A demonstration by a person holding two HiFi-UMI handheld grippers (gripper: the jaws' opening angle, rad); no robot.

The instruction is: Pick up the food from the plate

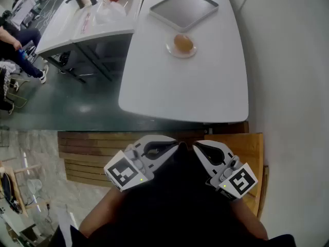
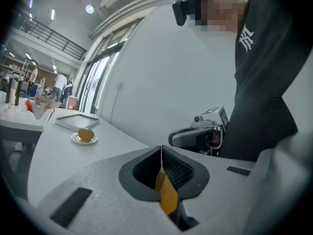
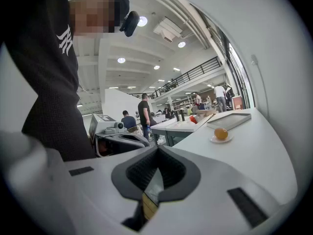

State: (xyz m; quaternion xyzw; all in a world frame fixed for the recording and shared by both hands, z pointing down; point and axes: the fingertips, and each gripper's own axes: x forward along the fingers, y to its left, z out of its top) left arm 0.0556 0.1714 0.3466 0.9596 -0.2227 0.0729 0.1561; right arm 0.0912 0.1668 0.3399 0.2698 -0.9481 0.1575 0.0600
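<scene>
Two closed, empty tools: left tool (image 2: 161,153), right tool (image 3: 157,151), well apart from food (image 1: 183,43).

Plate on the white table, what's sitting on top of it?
One round, orange-brown piece of food sits on the small plate. Nothing else is on it. The food covers the plate's middle, so what's under it can't be seen.

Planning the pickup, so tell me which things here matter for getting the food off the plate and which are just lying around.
For the job: food, plate, left gripper and right gripper, both shut and empty.
Lying about: grey tray behind the plate, cluttered neighbouring table, wooden bench.
</scene>
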